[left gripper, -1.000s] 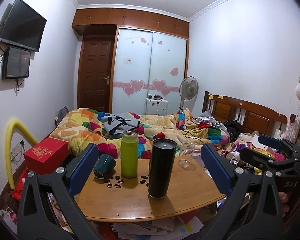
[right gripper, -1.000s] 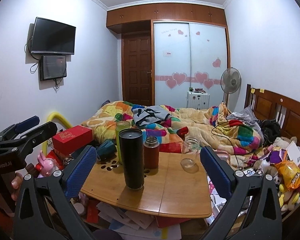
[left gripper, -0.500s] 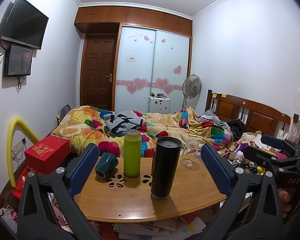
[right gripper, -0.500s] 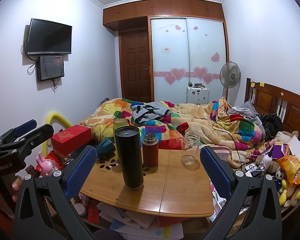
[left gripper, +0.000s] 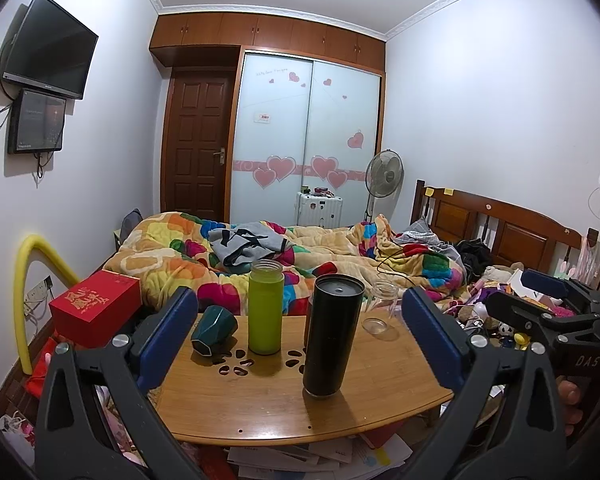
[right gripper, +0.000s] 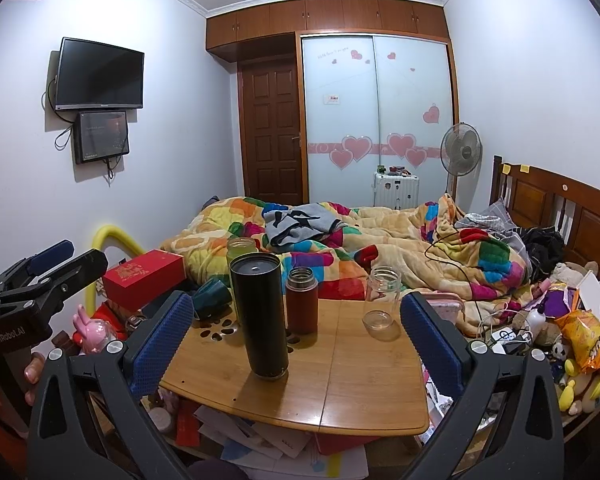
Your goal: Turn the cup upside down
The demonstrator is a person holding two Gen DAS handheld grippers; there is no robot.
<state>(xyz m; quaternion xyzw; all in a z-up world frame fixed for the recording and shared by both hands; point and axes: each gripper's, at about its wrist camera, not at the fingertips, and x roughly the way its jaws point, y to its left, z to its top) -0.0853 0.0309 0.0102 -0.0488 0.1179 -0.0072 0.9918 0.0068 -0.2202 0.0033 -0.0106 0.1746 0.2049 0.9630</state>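
Observation:
A dark teal faceted cup (left gripper: 213, 329) lies on its side at the far left of the small wooden table (left gripper: 260, 408); it also shows in the right wrist view (right gripper: 211, 298), partly hidden behind my finger. A clear glass jar (left gripper: 381, 306) stands upright at the table's far right, also in the right wrist view (right gripper: 382, 302). My left gripper (left gripper: 300, 334) is open and empty, held back from the table's near edge. My right gripper (right gripper: 296, 336) is open and empty, likewise in front of the table.
On the table stand a tall black tumbler (left gripper: 332, 336), a green bottle (left gripper: 265, 306) and a brown bottle (right gripper: 301, 300). A red box (left gripper: 94, 306) sits left of the table. A bed with a colourful blanket (left gripper: 300, 256) lies behind. Papers (right gripper: 268, 440) lie under the table.
Both grippers have drifted slightly, so the table sits a little lower and closer in view. Nothing on the table has moved. Both grippers stay open.

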